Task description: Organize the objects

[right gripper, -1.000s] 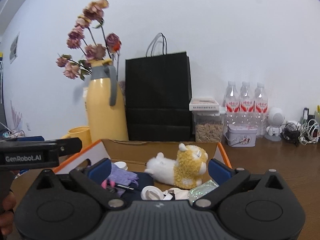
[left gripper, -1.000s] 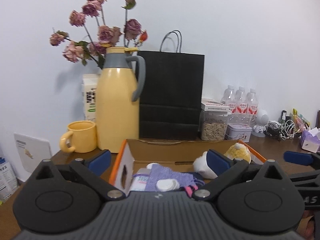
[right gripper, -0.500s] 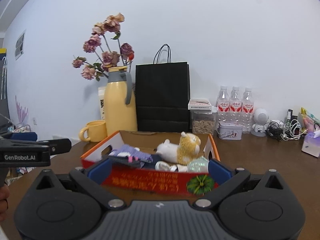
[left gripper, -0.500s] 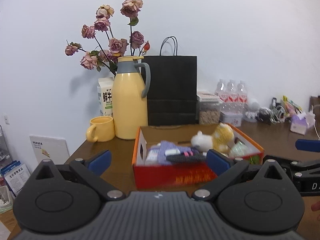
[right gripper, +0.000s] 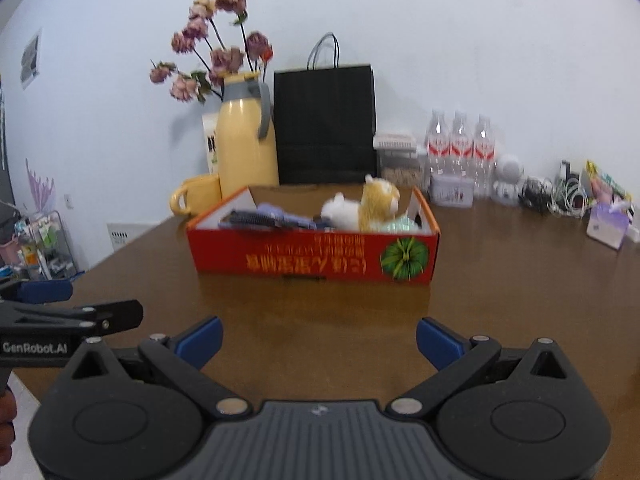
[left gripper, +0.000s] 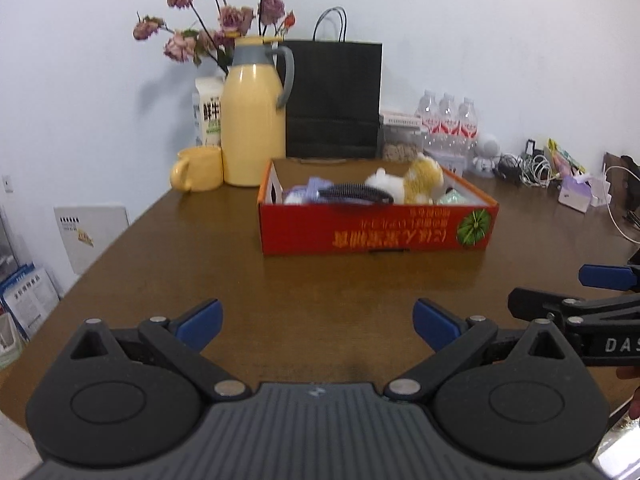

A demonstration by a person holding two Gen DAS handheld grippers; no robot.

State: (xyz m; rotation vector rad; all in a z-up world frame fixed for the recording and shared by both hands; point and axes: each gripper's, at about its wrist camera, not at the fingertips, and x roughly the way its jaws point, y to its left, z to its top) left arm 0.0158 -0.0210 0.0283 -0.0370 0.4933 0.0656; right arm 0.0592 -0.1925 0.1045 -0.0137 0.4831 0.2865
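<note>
A red cardboard box (left gripper: 376, 230) (right gripper: 316, 254) stands on the brown table (left gripper: 320, 280) ahead of both grippers. Inside it lie a white and yellow plush animal (left gripper: 412, 184) (right gripper: 364, 206), a dark comb (left gripper: 356, 193) (right gripper: 256, 218), a purple cloth (left gripper: 310, 186) and a pale green item (left gripper: 450, 198). My left gripper (left gripper: 318, 320) is open and holds nothing, well back from the box. My right gripper (right gripper: 320, 340) is open too, with nothing between its fingers. Each gripper shows at the edge of the other's view.
Behind the box stand a yellow jug (left gripper: 254, 132) with dried roses, a yellow mug (left gripper: 198, 170), a milk carton (left gripper: 208, 114), a black paper bag (left gripper: 332, 100), a food jar, three water bottles (left gripper: 448, 122), cables and a tissue pack (left gripper: 576, 194). The table's left edge drops off to shelves.
Both grippers have pulled back and up from over the box. The whole red front of the box and a wide stretch of table now lie before them.
</note>
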